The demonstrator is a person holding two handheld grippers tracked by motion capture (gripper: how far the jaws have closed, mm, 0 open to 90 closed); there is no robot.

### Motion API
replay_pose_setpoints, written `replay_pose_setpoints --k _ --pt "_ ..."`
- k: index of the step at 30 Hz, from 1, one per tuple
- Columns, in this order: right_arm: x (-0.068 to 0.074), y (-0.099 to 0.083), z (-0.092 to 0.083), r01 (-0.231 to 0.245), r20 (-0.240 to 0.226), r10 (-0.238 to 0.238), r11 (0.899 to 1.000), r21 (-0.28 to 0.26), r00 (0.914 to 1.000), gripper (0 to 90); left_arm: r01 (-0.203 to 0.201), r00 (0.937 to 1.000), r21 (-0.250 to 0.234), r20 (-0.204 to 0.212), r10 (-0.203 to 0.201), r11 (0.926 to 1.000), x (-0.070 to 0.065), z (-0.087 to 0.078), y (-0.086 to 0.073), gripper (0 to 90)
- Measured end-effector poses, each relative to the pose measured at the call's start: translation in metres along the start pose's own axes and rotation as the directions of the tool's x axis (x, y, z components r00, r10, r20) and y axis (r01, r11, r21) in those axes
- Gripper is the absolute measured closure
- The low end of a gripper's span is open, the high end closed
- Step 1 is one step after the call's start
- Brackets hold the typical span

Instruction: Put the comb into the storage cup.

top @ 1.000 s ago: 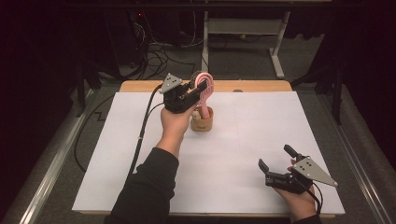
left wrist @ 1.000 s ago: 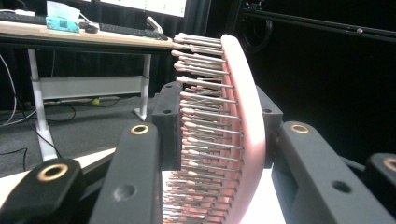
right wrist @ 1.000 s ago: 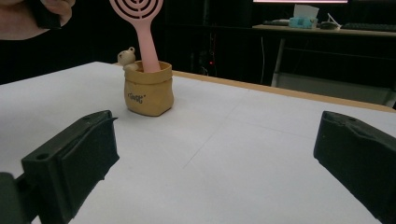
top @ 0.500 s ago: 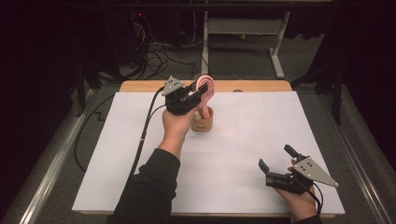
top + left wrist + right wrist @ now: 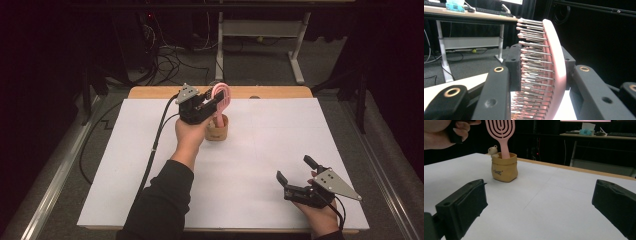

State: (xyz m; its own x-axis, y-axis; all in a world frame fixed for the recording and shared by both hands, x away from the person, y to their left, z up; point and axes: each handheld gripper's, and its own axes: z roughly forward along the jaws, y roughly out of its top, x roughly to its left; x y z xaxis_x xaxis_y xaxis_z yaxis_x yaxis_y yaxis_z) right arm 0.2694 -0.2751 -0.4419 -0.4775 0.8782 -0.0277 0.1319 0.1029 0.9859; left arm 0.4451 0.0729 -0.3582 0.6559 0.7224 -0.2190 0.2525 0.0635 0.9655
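In tan pot (image 5: 217,132): pink brush (image 5: 221,96) upright, head up, L gripper (image 5: 212,102) clamping it.

The worktop (image 5: 250,92) is a wooden board, its bare tan edge showing along the far side in the upper middle of the high view. A white sheet (image 5: 260,160) covers nearly all of it, reaching from that strip down to the bottom of the frame. Faint fold lines cross the sheet. Directly on the sheet, in the upper middle of the frame, stands a small tan pouch-shaped holder (image 5: 217,130), upright, with dark lettering on its front (image 5: 504,167) in the right gripper view.
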Motion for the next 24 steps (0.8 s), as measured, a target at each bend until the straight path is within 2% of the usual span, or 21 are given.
replay_pose_setpoints --k 8,15,24 --pt "-0.0006 0.0002 -0.0007 0.0 0.002 0.0 1.0 -0.004 1.0 0.1 0.006 1.0 0.018 -0.003 -0.006 0.9998 0.0028 0.0023 -0.0034 63.0" --pt "-0.0006 0.0002 -0.0005 0.001 0.001 -0.001 1.0 -0.003 1.0 0.1 0.013 0.9999 0.011 -0.003 -0.013 0.9999 0.0058 0.0038 -0.0038 62.8" --pt "-0.0004 0.0002 -0.0006 -0.002 0.001 0.002 1.0 -0.004 1.0 0.1 0.004 0.9995 0.015 -0.031 -0.004 0.9999 0.0068 0.0029 -0.0024 62.2"
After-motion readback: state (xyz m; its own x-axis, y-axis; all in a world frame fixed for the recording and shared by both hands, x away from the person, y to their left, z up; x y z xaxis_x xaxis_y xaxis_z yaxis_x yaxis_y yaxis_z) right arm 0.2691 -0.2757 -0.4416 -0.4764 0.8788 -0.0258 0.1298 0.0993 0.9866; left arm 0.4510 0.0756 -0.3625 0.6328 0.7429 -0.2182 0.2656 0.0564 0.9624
